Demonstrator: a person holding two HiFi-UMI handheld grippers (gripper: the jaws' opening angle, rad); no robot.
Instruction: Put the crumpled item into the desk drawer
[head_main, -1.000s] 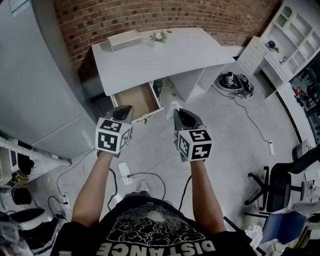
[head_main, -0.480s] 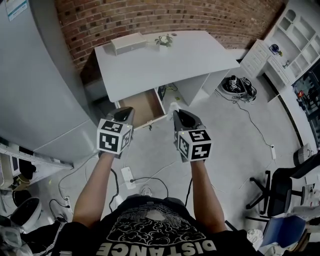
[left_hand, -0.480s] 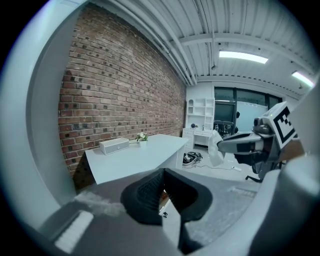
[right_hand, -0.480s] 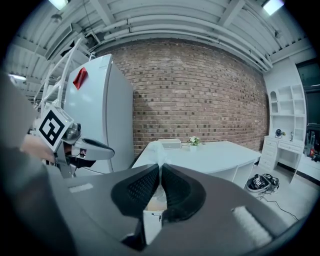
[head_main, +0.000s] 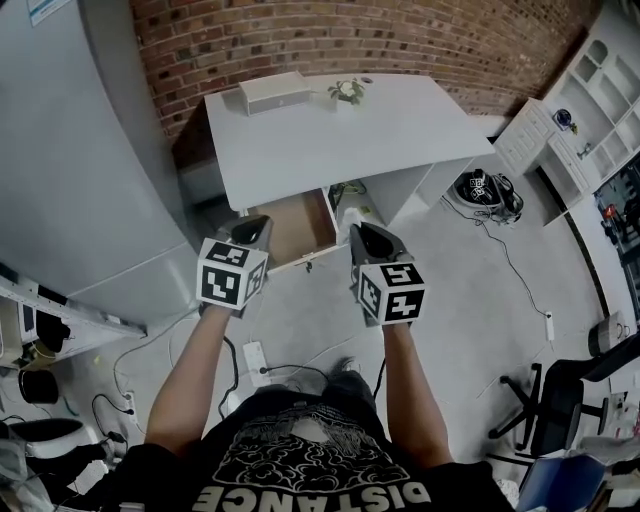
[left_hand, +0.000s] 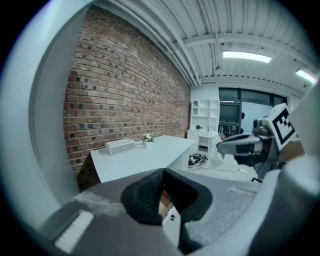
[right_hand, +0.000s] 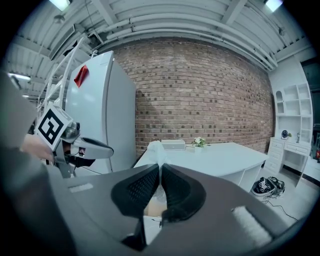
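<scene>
At the far left stands a tall grey cabinet (head_main: 80, 150), with a white power strip (head_main: 252, 358) and loose cables on the floor nearer the person. The left gripper (head_main: 254, 226) is held up in the air in front of the person, its fingers clenched together with nothing between them, as the left gripper view shows plainly (left_hand: 164, 186). Just beyond its tip is the drawer (head_main: 295, 228), pulled out from the left end of the white bench (head_main: 400, 125), its wooden inside bare. On the far left part of the bench sits a long grey box (head_main: 272, 92), and to the right of that a small potted plant (head_main: 348, 90). The right gripper (head_main: 359, 233) is held level with the left one and well apart from it, its fingers grasping the crumpled item (head_main: 349, 214), a white wad that sticks up past the fingertips in the right gripper view (right_hand: 158, 150). From the head view the wad hangs in the air just right of the drawer's near right corner, outside the drawer. Farther right, a pair of dark shoes (head_main: 487, 190) lies on the floor by the bench's end, white shelves (head_main: 580, 130) line the far right wall, and a black office chair (head_main: 555, 385) stands near the right edge.
</scene>
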